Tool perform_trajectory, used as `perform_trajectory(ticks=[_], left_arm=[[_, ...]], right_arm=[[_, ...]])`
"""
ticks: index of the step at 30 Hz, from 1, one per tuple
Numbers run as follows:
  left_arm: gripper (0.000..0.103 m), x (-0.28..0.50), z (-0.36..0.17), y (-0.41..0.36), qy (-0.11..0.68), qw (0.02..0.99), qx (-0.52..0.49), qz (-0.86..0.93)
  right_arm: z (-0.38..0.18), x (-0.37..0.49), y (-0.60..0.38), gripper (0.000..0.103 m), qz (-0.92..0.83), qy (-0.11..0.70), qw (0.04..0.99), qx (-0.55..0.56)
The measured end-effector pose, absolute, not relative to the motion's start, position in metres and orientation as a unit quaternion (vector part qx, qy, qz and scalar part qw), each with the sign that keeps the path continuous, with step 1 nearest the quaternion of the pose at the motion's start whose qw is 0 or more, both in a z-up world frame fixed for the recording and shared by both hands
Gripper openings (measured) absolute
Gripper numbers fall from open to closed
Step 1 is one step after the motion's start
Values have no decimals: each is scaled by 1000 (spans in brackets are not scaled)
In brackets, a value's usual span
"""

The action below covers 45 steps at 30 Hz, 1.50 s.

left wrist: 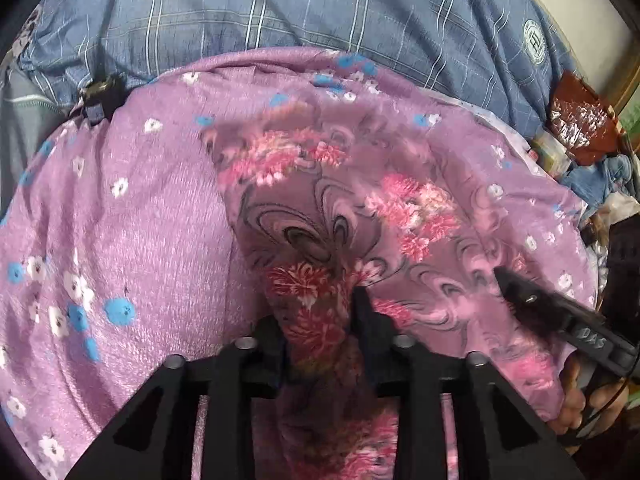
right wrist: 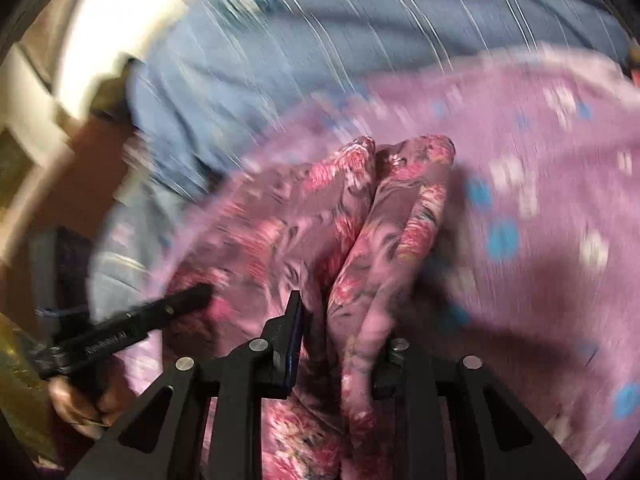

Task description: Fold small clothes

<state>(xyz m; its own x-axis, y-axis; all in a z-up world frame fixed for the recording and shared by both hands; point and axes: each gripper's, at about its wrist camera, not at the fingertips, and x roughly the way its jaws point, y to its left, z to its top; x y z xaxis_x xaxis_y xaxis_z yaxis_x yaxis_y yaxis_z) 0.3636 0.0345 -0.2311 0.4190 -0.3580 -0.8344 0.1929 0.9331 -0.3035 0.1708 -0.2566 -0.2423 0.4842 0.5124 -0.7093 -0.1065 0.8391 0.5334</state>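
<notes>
A small mauve garment with pink and red flowers [left wrist: 320, 216] lies on a purple flowered sheet [left wrist: 152, 240]. My left gripper [left wrist: 316, 312] is shut on a bunched fold of the garment, cloth pinched between its fingers. My right gripper [right wrist: 332, 320] is shut on another part of the same garment [right wrist: 384, 220], which stands up in two folds in front of it. The right gripper also shows at the right of the left wrist view [left wrist: 552, 312], and the left gripper shows at the left of the right wrist view [right wrist: 132, 324]. The right wrist view is blurred.
A blue checked cloth [left wrist: 320, 4] lies beyond the purple sheet. A brown packet [left wrist: 580, 116] and mixed clutter sit at the far right edge. A small dark object [left wrist: 100, 96] rests at the sheet's upper left border.
</notes>
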Motion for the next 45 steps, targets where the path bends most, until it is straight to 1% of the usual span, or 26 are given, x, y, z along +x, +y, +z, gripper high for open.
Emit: perform_trajectory(ticks=[1, 2, 3, 5, 6, 8, 10, 11, 12, 13, 15, 16, 18, 21, 23, 24, 28, 31, 32, 34, 35, 37, 39, 41, 43, 45], left_arm=[[33, 357, -220, 40, 506, 842, -89, -164], [33, 352, -209, 44, 497, 847, -91, -165], [33, 346, -194, 50, 474, 860, -92, -166], [41, 337, -172, 59, 425, 886, -91, -159], [53, 335, -161, 63, 401, 899, -87, -152], [57, 333, -156, 61, 379, 911, -76, -141], [57, 342, -161, 58, 370, 916, -72, -139], [57, 349, -170, 54, 382, 912, -70, -131], [56, 359, -183, 53, 405, 904, -71, -121], [56, 368, -195, 52, 419, 898, -71, -118], [59, 382, -223, 49, 466, 876, -57, -112], [59, 387, -236, 50, 491, 862, -57, -108], [61, 384, -244, 58, 496, 857, -82, -115], [57, 369, -226, 71, 492, 858, -89, -119], [57, 350, -204, 75, 466, 874, -76, -112], [57, 335, -192, 75, 457, 879, -70, -113], [59, 254, -163, 69, 427, 893, -53, -133], [63, 211, -170, 56, 442, 888, -16, -124], [69, 203, -182, 50, 457, 882, 2, -116], [69, 193, -211, 38, 513, 854, 36, -86], [67, 186, -208, 40, 514, 853, 27, -83], [65, 163, -179, 45, 489, 868, 18, -81], [67, 138, -146, 47, 444, 893, 34, -60], [67, 103, -107, 47, 388, 919, 48, -44], [73, 68, -75, 45, 350, 935, 55, -29], [78, 29, -44, 39, 312, 948, 62, -10]], right_arm=[[-248, 169, -257, 51, 170, 470, 842, 205], [-246, 169, -261, 54, 160, 469, 844, 208], [-239, 169, -265, 54, 152, 470, 844, 210], [-217, 166, -275, 54, 140, 446, 859, 211], [-205, 165, -279, 54, 134, 426, 870, 210], [-182, 164, -279, 54, 136, 389, 888, 205], [-171, 175, -268, 42, 165, 384, 886, 202], [-170, 184, -260, 36, 176, 391, 880, 205], [-173, 196, -250, 25, 187, 402, 871, 210], [-178, 203, -242, 21, 194, 416, 863, 211], [-195, 223, -228, 19, 187, 443, 852, 206], [-212, 237, -223, 12, 178, 473, 838, 207], [-253, 261, -220, 0, 146, 528, 807, 220], [-256, 261, -231, 0, 159, 519, 800, 255], [-240, 248, -234, 5, 160, 508, 810, 246], [-230, 237, -235, 8, 161, 499, 819, 235], [-198, 181, -237, 8, 186, 475, 835, 207], [-197, 139, -232, 8, 177, 475, 845, 169], [-211, 129, -229, 8, 162, 495, 840, 154], [-245, 129, -218, 1, 141, 537, 821, 134], [-248, 125, -219, 1, 136, 525, 829, 139], [-230, 119, -216, 10, 120, 533, 829, 117], [-199, 106, -215, 10, 115, 505, 850, 95], [-169, 91, -214, 17, 99, 474, 873, 61], [-142, 74, -214, 24, 85, 446, 890, 47], [-114, 52, -213, 24, 82, 417, 904, 41]])
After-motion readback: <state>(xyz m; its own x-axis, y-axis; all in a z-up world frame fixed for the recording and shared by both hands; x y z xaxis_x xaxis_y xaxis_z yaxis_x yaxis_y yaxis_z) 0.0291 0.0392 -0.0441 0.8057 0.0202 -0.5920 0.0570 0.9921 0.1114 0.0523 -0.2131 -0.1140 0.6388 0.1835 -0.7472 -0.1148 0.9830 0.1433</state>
